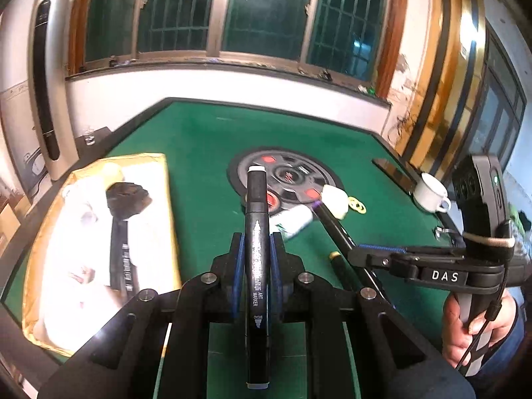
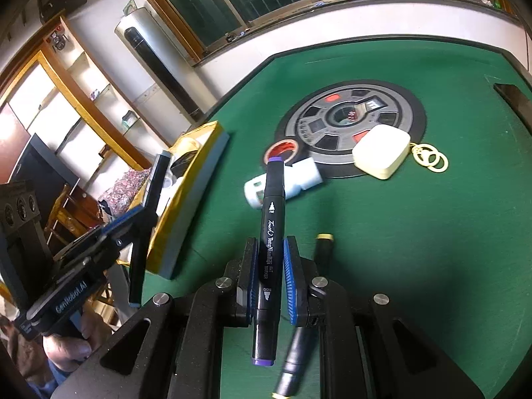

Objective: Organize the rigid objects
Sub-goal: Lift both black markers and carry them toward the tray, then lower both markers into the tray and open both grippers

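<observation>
My left gripper is shut on a black art marker with a grey cap, held above the green table beside the yellow box. My right gripper is shut on a black art marker with a purple cap, held above the table. The right gripper also shows in the left wrist view with its marker. The left gripper shows in the right wrist view. A third black marker with yellow ends lies on the felt under the right gripper.
The yellow box holds white packets and a black item. A white bottle, a cream case with a gold keyring and a tape roll lie by the table's round centre panel. A white cup stands at the right edge.
</observation>
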A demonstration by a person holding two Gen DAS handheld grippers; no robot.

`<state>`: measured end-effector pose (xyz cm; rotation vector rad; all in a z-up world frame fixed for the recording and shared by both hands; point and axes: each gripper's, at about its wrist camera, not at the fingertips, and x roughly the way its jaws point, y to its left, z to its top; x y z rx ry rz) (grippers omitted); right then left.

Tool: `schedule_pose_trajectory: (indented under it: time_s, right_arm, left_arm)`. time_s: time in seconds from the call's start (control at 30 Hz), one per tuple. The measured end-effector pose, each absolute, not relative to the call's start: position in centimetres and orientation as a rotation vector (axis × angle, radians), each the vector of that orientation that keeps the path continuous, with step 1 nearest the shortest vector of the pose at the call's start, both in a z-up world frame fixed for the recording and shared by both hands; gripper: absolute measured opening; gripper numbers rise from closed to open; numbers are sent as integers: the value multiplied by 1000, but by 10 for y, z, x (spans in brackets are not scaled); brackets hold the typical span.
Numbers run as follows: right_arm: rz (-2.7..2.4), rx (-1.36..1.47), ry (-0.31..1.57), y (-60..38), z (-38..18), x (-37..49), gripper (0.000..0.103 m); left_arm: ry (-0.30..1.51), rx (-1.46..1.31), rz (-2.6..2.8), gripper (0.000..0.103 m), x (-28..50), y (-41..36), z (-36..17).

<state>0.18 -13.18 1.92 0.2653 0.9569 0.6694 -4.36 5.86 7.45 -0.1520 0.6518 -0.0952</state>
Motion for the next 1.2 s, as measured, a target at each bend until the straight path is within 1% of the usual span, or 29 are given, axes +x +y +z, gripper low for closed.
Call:
schedule_pose_trajectory:
  time_s: [0.13, 0.27, 0.57, 0.9, 1.2]
  right_arm:
    - [716, 288, 966, -112, 26, 1, 13]
    - [772, 246, 951, -75, 40, -2, 14]
    - [854, 171, 970, 12, 43, 6, 14]
    - [863, 122, 1034, 77, 30, 19, 14]
    - [848, 94, 1099, 111, 14, 39, 14]
  left_arm:
    - [615, -193, -43, 13, -52, 91, 81]
    - [605, -237, 32, 13, -59, 130, 80]
    - [651, -320, 155, 13, -62, 201, 52]
    - [713, -345, 202, 13, -51, 231, 21]
    - [765, -335, 216, 13, -50, 243, 8]
